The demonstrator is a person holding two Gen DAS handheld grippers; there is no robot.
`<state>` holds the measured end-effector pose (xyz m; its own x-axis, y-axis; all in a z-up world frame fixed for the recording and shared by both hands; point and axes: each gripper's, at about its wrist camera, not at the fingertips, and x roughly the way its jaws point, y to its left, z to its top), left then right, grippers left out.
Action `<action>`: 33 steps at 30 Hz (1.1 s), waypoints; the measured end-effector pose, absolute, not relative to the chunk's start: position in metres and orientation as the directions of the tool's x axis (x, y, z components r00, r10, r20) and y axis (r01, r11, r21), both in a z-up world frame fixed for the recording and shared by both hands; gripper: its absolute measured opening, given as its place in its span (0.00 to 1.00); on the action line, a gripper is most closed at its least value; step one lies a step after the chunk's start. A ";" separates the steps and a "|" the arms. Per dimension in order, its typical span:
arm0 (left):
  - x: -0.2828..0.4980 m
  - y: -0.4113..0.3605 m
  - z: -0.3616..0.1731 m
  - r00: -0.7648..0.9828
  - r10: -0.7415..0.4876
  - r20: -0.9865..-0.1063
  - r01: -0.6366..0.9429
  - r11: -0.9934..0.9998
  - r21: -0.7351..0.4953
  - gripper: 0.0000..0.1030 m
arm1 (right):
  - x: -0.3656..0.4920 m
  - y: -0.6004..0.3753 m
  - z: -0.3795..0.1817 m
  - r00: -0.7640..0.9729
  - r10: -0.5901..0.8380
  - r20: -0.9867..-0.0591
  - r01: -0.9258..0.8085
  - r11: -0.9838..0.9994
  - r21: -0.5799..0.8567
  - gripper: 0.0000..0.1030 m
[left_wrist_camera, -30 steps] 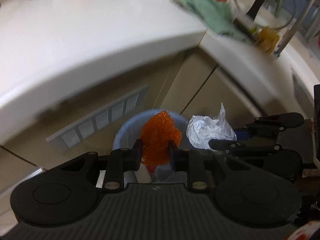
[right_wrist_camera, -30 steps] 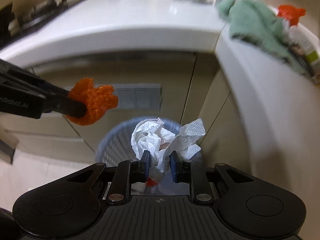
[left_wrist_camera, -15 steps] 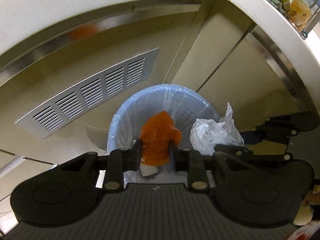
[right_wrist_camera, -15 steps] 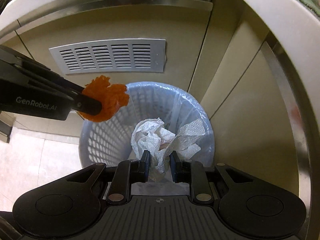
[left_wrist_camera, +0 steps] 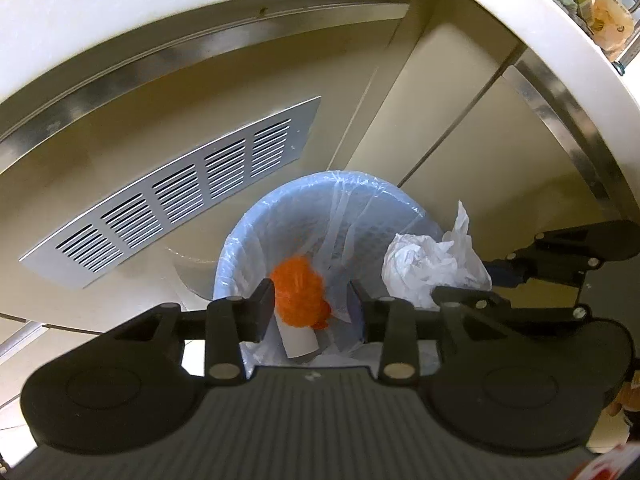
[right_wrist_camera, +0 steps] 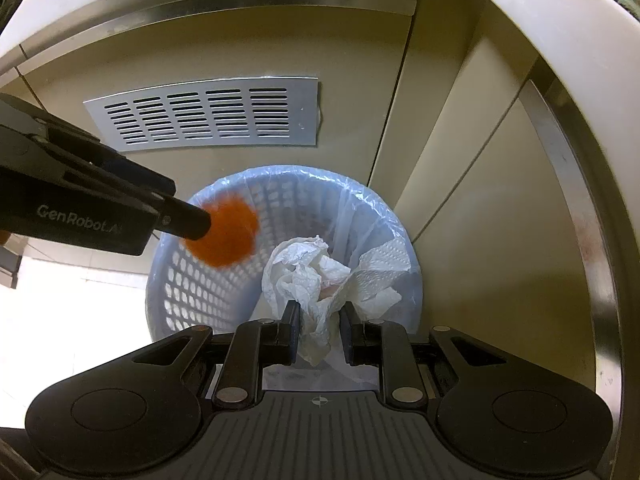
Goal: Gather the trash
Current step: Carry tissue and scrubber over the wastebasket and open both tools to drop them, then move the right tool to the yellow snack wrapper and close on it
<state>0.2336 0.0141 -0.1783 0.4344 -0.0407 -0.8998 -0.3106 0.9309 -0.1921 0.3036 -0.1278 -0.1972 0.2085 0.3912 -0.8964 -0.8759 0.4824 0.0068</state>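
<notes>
Inspector: Your left claw has just been opening; the orange wad sits between the jaws, unclamped, over the lined bin.

Operator: And the right?

Inspector: Your right claw is clamped on the crumpled paper, over the same bin. Risk: paper snagging a pad, or the liner dragging. The paper's long axis runs along the fingers; the wad has none

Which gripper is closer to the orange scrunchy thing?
Left. The left hand-held gripper has just been opening; the orange wad sits between its fingers over the bin. The right hand-held gripper is off to one side, clamped on crumpled white paper.
</notes>
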 end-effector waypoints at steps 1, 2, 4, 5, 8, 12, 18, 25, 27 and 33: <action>0.232 0.014 -0.177 0.433 -0.038 -0.901 -0.315 0.930 -0.191 0.34 | 0.304 -0.127 -0.198 0.207 0.391 -0.897 -0.877 0.481 0.007 0.21; 0.231 0.014 -0.176 0.432 -0.036 -0.901 -0.320 0.928 -0.190 0.34 | 0.303 -0.127 -0.199 0.206 0.390 -0.897 -0.877 0.481 0.008 0.21; 0.228 0.013 -0.171 0.430 -0.032 -0.902 -0.329 0.925 -0.189 0.34 | 0.304 -0.126 -0.200 0.201 0.390 -0.899 -0.878 0.479 0.012 0.21; 0.227 0.013 -0.170 0.430 -0.030 -0.902 -0.334 0.923 -0.190 0.34 | 0.304 -0.126 -0.200 0.199 0.390 -0.899 -0.879 0.478 0.013 0.21; 0.223 0.011 -0.163 0.431 -0.024 -0.902 -0.345 0.919 -0.190 0.34 | 0.305 -0.126 -0.202 0.192 0.390 -0.901 -0.879 0.476 0.019 0.21; 0.222 0.008 -0.158 0.431 -0.018 -0.902 -0.354 0.916 -0.188 0.34 | 0.306 -0.127 -0.201 0.185 0.398 -0.898 -0.877 0.480 0.032 0.21; 0.217 0.010 -0.156 0.429 -0.012 -0.903 -0.365 0.912 -0.185 0.34 | 0.309 -0.128 -0.200 0.166 0.404 -0.900 -0.871 0.489 0.059 0.47; 0.213 0.011 -0.155 0.430 -0.008 -0.903 -0.369 0.911 -0.183 0.34 | 0.307 -0.128 -0.193 0.175 0.416 -0.892 -0.859 0.508 0.068 0.55; 0.212 0.011 -0.155 0.433 -0.007 -0.902 -0.370 0.911 -0.184 0.34 | 0.304 -0.126 -0.192 0.177 0.415 -0.893 -0.859 0.507 0.066 0.55; 0.205 0.016 -0.149 0.460 -0.002 -0.888 -0.355 0.916 -0.186 0.34 | 0.294 -0.124 -0.178 0.203 0.427 -0.881 -0.866 0.499 0.043 0.55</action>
